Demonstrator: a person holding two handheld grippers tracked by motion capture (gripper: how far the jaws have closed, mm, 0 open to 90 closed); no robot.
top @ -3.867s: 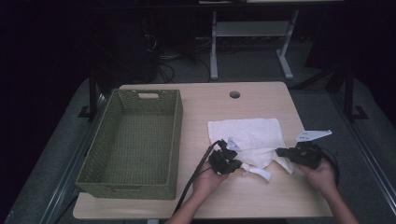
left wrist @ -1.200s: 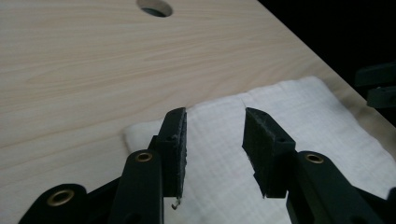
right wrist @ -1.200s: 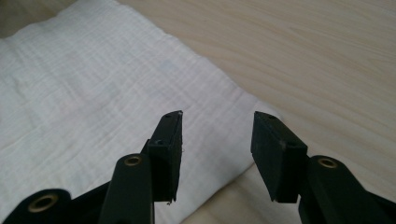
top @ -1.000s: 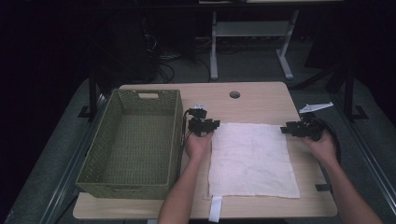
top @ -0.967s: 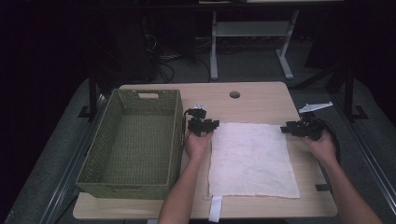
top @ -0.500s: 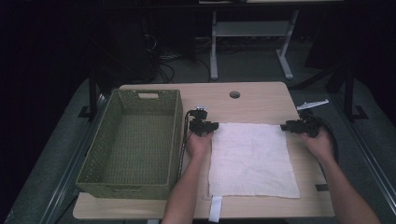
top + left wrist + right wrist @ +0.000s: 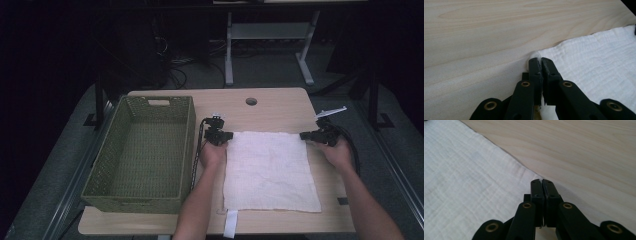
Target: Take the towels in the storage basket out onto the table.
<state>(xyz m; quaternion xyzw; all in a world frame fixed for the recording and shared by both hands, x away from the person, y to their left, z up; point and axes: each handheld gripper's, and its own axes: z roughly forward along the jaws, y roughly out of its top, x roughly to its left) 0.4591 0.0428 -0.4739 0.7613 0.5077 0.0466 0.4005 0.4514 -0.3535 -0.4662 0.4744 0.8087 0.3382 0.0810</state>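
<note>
Left tongs (image 7: pixel 541 60) have just closed, pinching the white cloth (image 7: pixel 270 170) corner; right tongs (image 7: pixel 541 181) have just pressed together at its other far corner

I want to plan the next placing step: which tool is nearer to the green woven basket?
Left. The left tool is just beside the green woven basket, and the right tool is across the white cloth.

No readable text, label or number anywhere.
</note>
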